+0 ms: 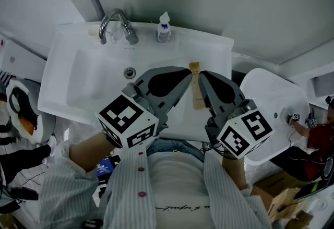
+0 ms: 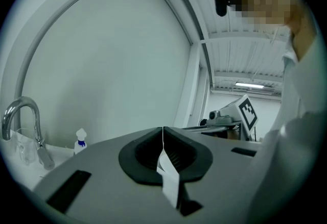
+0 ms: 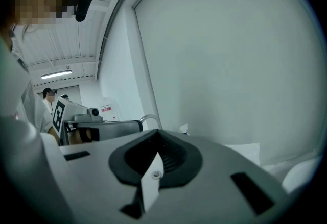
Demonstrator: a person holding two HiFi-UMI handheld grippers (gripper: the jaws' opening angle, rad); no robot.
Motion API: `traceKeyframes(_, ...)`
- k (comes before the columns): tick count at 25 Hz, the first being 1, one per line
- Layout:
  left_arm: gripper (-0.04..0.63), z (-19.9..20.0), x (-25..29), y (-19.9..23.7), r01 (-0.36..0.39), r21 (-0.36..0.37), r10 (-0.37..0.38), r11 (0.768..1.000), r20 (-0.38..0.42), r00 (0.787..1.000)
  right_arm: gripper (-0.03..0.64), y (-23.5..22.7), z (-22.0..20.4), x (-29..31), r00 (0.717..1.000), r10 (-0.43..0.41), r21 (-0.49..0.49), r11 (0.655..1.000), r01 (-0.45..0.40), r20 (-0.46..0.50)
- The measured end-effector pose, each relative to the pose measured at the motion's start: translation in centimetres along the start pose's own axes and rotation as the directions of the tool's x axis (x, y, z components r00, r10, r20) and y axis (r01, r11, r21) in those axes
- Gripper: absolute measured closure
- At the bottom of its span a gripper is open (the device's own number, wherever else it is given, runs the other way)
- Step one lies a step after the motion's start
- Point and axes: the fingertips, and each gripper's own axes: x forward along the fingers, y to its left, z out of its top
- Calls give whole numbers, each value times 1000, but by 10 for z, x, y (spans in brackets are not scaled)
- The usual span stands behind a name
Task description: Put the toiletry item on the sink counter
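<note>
Only head view shows tan item (image 1: pixel 196 86); left gripper (image 1: pixel 186 74) and right gripper (image 1: pixel 202 76) closed empty.

The left gripper (image 1: pixel 183 76) and right gripper (image 1: pixel 204 77) are smooth grey wedge-shaped shells, each with a black teardrop-shaped recess and a white cube (image 1: pixel 128 121) printed with black square markers. The person wears a pale striped shirt (image 1: pixel 68 191) with dark red buttons (image 1: pixel 140 169), open over a white T-shirt (image 1: pixel 177 181) with thin script lettering.

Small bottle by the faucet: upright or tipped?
Upright. The bottle stands on its base on the back ledge of the sink, white cap uppermost, just right of the faucet.
</note>
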Motion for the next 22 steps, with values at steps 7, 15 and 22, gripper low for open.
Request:
traceKeyframes(7, 577, -3, 3, -3, 16, 5, -16, 1000, -16, 1000, 609, -4, -2, 1, 1000, -6, 10, 1000, 6, -5)
traceKeyframes(15, 577, -13, 5, -8, 37, 15, -36, 999, -54, 998, 609, -7, -6, -3, 1000, -20, 21, 1000, 21, -10)
traceKeyframes(22, 577, -18, 8, -14, 54, 26, -52, 998, -68, 996, 609, -12, -6, -10, 999, -37, 20, 999, 37, -9)
